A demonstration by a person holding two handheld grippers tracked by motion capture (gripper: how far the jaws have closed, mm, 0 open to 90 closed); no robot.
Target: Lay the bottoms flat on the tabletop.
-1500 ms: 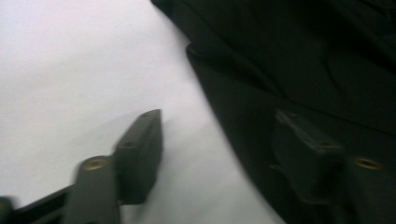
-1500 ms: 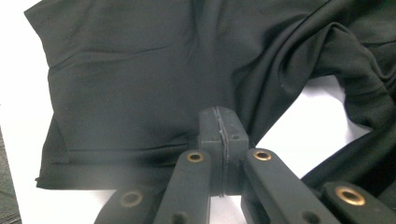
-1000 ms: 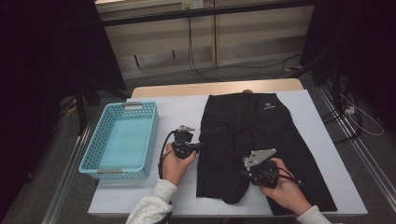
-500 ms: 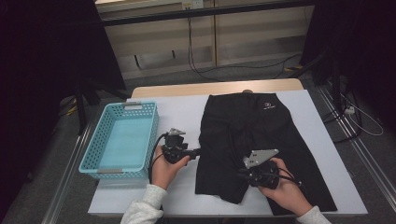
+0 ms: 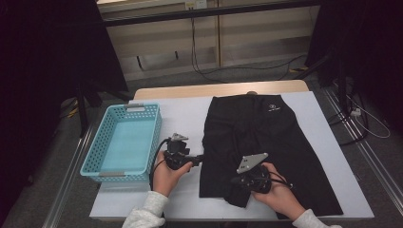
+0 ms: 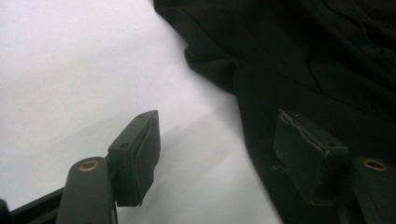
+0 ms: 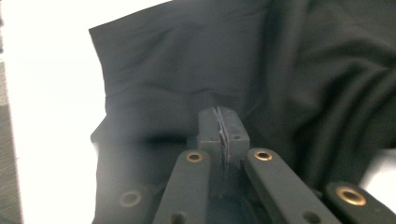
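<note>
Basket far left, untouched. My left gripper has just been opening, jaws spread astride the edge of the black shorts lying flat on the table. Right gripper closed, pinching nothing I can see. Cloth looks limp, light; take the hem.

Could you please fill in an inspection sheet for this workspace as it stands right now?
Surface: white table, wooden edge at the far side.
Job's things: black shorts lying flat, near left corner rumpled.
Clutter: empty blue basket left of the shorts.
Grippers: left hand-held gripper open, jaws just opened, astride the shorts' left edge, pads not pressing. Right hand-held gripper shut, over the shorts' near left corner; cloth between the pads cannot be told.
Cables: black cable looping from the left hand-held gripper.
Surroundings: grey floor, loose wires to the right.
</note>
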